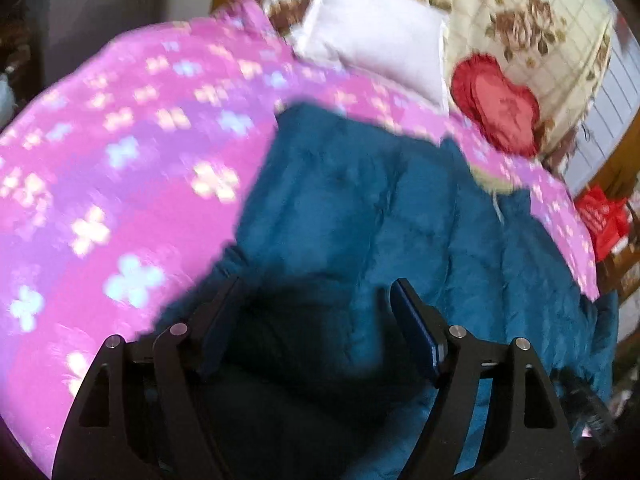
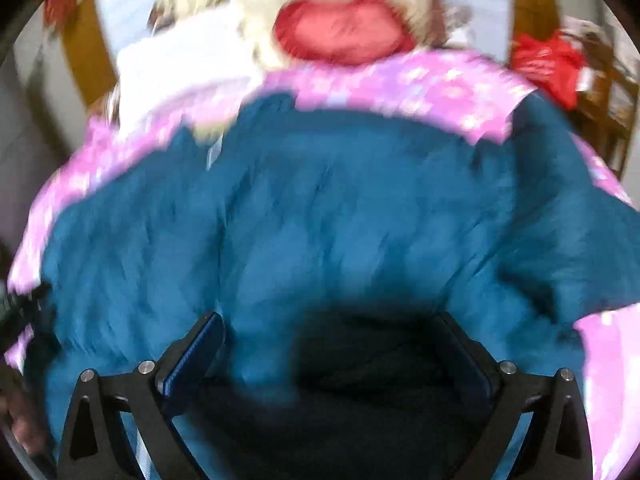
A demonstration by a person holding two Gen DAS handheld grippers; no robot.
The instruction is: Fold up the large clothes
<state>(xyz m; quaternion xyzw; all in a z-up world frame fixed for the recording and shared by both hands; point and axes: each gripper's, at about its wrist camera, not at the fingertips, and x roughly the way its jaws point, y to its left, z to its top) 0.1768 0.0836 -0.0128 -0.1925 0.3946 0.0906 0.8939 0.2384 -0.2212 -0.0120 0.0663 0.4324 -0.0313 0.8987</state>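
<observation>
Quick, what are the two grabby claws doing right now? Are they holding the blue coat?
Left gripper: open, nothing pinched, over the blue coat.
Right gripper: open, nothing pinched, also over the coat.

A teal-blue garment [image 1: 360, 208] is being shown against a pink and purple bedspread [image 1: 120, 152] patterned with pale flowers. A red heart-shaped cushion [image 1: 496, 108], a white pillow [image 1: 372, 36] and a cream, brown-flowered quilt [image 1: 520, 20] are being seen behind.
</observation>
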